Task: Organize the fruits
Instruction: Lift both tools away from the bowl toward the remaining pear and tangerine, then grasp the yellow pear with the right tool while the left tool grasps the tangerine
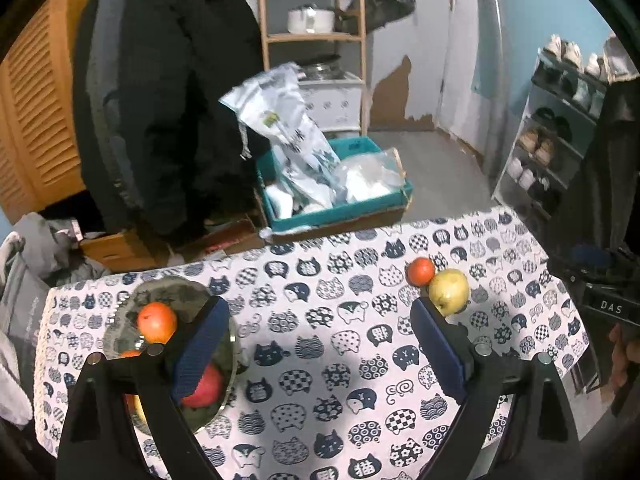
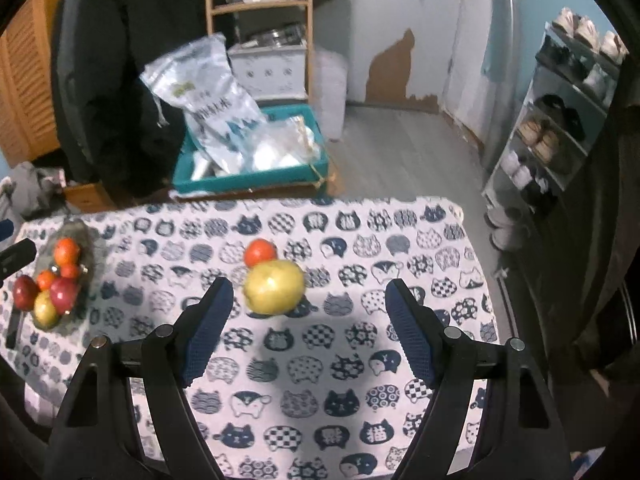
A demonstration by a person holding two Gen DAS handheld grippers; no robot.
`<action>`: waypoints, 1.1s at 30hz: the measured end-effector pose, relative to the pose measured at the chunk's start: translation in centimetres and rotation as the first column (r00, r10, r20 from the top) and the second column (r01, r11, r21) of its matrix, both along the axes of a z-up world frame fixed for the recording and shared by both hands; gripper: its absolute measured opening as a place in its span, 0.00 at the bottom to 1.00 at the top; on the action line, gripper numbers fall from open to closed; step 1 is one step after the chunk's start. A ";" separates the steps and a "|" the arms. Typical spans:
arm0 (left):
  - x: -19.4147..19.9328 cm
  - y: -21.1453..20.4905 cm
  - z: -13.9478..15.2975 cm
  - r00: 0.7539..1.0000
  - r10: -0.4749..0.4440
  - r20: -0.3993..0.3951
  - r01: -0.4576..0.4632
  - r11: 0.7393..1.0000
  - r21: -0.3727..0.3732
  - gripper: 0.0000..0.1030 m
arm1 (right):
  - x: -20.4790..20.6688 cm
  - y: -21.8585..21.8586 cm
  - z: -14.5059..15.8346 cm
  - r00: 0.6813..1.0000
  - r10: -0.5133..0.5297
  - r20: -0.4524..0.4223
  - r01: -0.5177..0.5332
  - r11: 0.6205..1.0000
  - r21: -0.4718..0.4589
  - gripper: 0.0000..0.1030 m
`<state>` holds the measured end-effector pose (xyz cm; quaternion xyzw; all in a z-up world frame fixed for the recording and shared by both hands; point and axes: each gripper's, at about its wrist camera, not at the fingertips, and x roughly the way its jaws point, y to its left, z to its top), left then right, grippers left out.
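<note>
A yellow apple lies on the cat-print tablecloth with a small orange touching it just behind. My right gripper is open and empty; the apple sits a little beyond and left of centre between its fingers. A glass plate at the table's left holds several red, orange and yellow fruits. My left gripper is open and empty, its left finger over the plate, which holds an orange and a red apple. The yellow apple and small orange lie by its right fingertip.
Beyond the table's far edge stands a teal box with plastic bags. A black coat hangs at the left, a wooden shelf behind, a shoe rack on the right. The right gripper's body shows at the left view's right edge.
</note>
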<state>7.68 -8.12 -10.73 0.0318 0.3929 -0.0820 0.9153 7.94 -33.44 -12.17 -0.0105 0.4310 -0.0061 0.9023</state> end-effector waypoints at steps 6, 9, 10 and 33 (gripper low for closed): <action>2.3 -2.1 -3.0 0.998 -0.024 -0.053 0.027 0.999 0.044 0.91 | 3.2 -0.3 -3.9 0.995 -0.003 -0.099 0.008 0.999 0.052 0.75; 3.6 -2.7 -4.9 0.996 -0.026 -0.091 0.032 0.997 0.067 0.91 | 5.1 0.0 -6.4 0.988 0.006 -0.153 0.005 0.997 0.072 0.75; 4.2 -2.8 -5.8 0.994 -0.022 -0.107 0.030 0.997 0.074 0.91 | 5.5 0.1 -6.9 0.986 0.007 -0.166 0.006 0.997 0.077 0.75; 10.9 -1.5 -16.1 0.955 0.051 -0.292 -0.048 0.999 0.015 0.91 | 11.9 1.9 -17.1 0.944 0.055 -0.327 0.014 0.979 0.203 0.76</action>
